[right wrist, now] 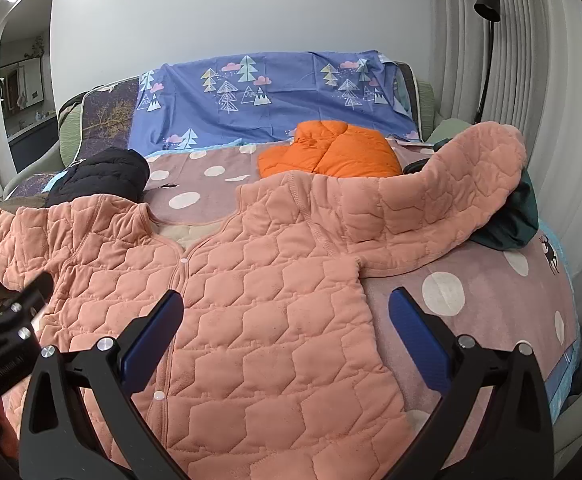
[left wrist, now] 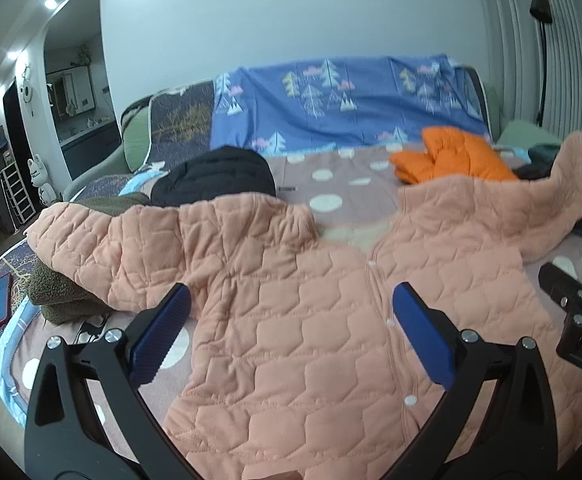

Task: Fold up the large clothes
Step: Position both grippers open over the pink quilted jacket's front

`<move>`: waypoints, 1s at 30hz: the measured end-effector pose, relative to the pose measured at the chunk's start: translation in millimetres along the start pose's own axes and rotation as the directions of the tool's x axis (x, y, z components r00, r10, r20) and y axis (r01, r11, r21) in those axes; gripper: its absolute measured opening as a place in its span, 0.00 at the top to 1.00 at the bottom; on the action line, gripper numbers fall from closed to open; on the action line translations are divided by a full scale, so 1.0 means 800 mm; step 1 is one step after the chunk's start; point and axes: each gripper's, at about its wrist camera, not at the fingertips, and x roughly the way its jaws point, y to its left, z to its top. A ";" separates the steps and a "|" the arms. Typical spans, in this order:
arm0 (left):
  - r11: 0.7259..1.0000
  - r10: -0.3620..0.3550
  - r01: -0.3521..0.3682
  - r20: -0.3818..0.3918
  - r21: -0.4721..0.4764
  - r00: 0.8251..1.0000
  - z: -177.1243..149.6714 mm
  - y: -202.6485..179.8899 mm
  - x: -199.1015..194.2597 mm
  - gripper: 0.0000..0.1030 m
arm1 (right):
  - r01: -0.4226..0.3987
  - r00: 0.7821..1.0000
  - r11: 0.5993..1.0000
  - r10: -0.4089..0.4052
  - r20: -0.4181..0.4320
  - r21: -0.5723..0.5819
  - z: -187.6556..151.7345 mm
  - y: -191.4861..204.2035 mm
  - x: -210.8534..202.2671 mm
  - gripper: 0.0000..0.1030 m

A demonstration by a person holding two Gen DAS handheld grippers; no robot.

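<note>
Hovering over the near edge of the bed, I hold both tongs spread wide with nothing between the pads: the left gripper [left wrist: 291,336] hangs above the left half of the pink quilted jacket [left wrist: 311,320], the right gripper [right wrist: 287,340] above its right side seam, partly over the bare polka-dot blanket [right wrist: 471,280] that covers the bed. The jacket lies front up and spread flat, hem toward me, collar pointing toward the far edge, its snap placket closed down the middle. No fold is made yet, as far as I can see: both sleeves are stretched out to the sides. The left sleeve [left wrist: 103,240] drapes over an olive fleece garment [left wrist: 63,300] near the left edge of the bed; the right sleeve [right wrist: 451,184] rises over a dark teal garment [right wrist: 507,224] near the right edge. So I judge the work on this piece to be at its very start, with the sleeves to bring in and the body to double over, and nothing gripped so far. Beyond the collar, further up the bed, a black puffer jacket [right wrist: 103,176] sits bunched on the left and an orange puffer jacket [right wrist: 331,152] lies in a compact bundle right of centre; whether those are finished I cannot tell. At the far edge a blue tree-print sheet [right wrist: 271,96] hangs over the backrest.
</note>
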 end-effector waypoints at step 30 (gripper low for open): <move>0.974 -0.227 0.225 -0.126 -0.035 0.966 -0.017 -0.005 0.021 0.02 | 0.040 0.999 0.999 -0.040 -0.016 -0.003 -0.007 0.000 0.003 0.03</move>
